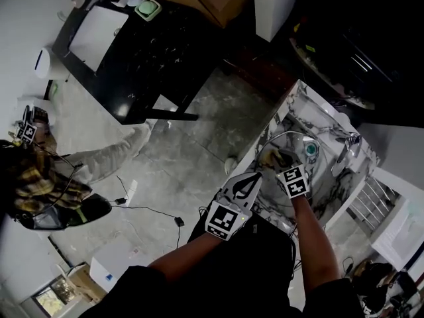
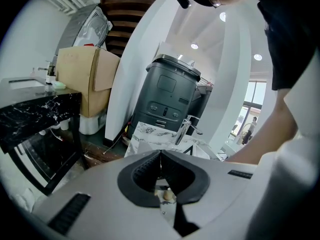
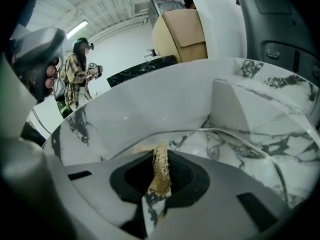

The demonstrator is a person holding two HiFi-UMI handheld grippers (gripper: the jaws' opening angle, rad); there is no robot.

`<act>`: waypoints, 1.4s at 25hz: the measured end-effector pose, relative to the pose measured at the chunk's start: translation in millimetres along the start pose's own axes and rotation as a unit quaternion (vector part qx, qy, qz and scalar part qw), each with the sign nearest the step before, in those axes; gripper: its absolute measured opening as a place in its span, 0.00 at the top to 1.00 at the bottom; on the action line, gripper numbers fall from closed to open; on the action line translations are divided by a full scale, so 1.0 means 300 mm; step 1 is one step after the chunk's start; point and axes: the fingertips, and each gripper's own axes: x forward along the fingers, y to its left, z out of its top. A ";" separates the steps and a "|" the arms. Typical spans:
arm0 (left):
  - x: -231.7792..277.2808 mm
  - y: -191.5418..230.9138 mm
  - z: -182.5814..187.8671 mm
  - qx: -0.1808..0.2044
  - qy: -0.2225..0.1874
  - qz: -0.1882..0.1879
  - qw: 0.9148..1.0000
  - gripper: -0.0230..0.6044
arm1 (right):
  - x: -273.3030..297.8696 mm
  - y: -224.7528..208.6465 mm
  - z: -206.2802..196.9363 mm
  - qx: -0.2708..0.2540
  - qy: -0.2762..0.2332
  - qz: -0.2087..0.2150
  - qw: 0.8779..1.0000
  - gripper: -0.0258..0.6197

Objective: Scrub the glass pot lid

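The glass pot lid (image 1: 291,141) lies in the marble sink (image 1: 318,121); in the right gripper view its clear rim (image 3: 235,133) curves across just ahead of the jaws. My right gripper (image 3: 160,161) is shut on a tan fibrous loofah scrubber (image 3: 161,173) and is down in the sink at the lid (image 1: 281,164). My left gripper (image 1: 255,176) hovers at the sink's near edge, beside the right one. Its jaws meet at the tips (image 2: 160,153) with nothing clearly between them. A small tan bit shows through the gap below the tips; what it is I cannot tell.
A chrome faucet (image 1: 348,148) stands at the sink's far side, also in the left gripper view (image 2: 186,128). A grey bin (image 2: 167,96) and a cardboard box (image 2: 85,79) stand beyond. A black marble counter (image 1: 132,52) and another person (image 1: 40,171) are at the left.
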 end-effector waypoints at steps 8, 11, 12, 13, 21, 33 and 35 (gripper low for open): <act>0.035 -0.019 0.001 -0.002 0.007 -0.004 1.000 0.94 | 0.002 -0.039 0.003 0.013 -0.007 -0.022 1.000 0.86; 0.040 -0.022 0.006 -0.003 0.006 -0.005 1.000 0.94 | -0.001 -0.058 0.005 0.001 -0.006 -0.037 0.999 0.86; 0.042 -0.025 0.005 -0.004 0.005 -0.006 1.000 0.94 | -0.003 -0.065 0.004 0.001 -0.006 -0.042 0.999 0.86; 0.045 -0.028 0.004 -0.004 0.005 -0.007 1.000 0.94 | -0.005 -0.074 0.003 0.002 -0.006 -0.048 0.999 0.86; 0.064 -0.049 -0.003 -0.001 0.013 -0.014 1.000 0.94 | -0.025 -0.153 0.002 0.003 -0.006 -0.106 0.994 0.86; 0.056 -0.075 -0.018 0.009 0.014 -0.013 1.000 0.94 | -0.078 -0.274 -0.012 0.025 -0.029 -0.182 0.983 0.86; 0.054 -0.078 -0.024 0.008 0.014 -0.014 1.000 0.94 | -0.087 -0.289 -0.019 0.031 -0.026 -0.191 0.981 0.86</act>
